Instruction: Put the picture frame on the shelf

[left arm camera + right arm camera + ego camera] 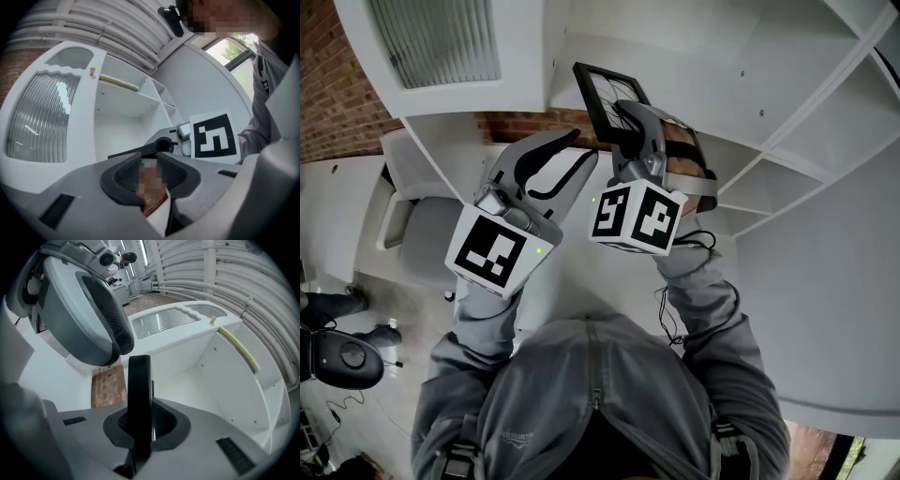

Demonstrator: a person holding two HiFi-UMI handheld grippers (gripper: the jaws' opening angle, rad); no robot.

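The black picture frame [609, 92] is held up in front of the white shelf unit [741, 84], its glass towards me. My right gripper [639, 114] is shut on its lower edge. In the right gripper view the frame [139, 390] stands edge-on between the pads, before an open shelf compartment [187, 385]. My left gripper [583, 150] hangs just left of the frame, open, with nothing between its jaws. In the left gripper view the frame's edge [136, 151] and the right gripper's marker cube [213, 136] lie beyond the open left gripper [150, 176].
A ribbed-glass cabinet door [436, 37] is at the upper left of the unit. More white compartments [834, 122] lie to the right. A grey chair [412, 220] stands below left, by the brick wall [337, 94]. A black round device [342, 356] lies on the floor.
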